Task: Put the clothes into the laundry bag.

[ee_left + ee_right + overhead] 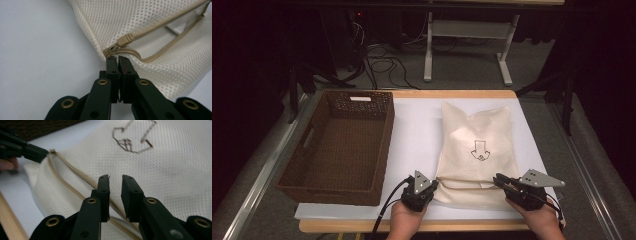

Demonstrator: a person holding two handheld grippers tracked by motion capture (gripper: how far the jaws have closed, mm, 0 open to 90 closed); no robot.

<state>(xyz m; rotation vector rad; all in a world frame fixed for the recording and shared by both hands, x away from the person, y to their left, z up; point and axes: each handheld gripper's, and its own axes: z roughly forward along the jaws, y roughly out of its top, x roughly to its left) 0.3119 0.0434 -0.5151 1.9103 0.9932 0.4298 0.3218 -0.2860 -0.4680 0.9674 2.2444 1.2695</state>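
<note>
A: Left gripper (117, 60): jaws nearly together, tips at the zipper end of the mesh bag (155, 32). The tan zipper pull (125, 40) sits just beyond the tips. Whether fabric is pinched between them cannot be told; the gap is too narrow to read.

B: And the right gripper (115, 178)?

A: Jaws parted, with nothing between them. It hovers over the open zipper tape (75, 173) near the bag's near edge.

B: Location on the worktop?

A: In the high view, the left gripper (433, 184) is at the bag's near-left corner and the right gripper (498, 179) at its near-right side. Both are close to the worktop's (412, 130) near edge.

B: Bag position?

A: The mesh bag (477, 150) lies flat on the right half of the white worktop, running from the near edge toward the far edge. A dark printed arrow mark (480, 150) is at its centre.

B: Anything farther off?

A: A brown woven basket (337, 145) occupies the left side, apart from the bag.
</note>
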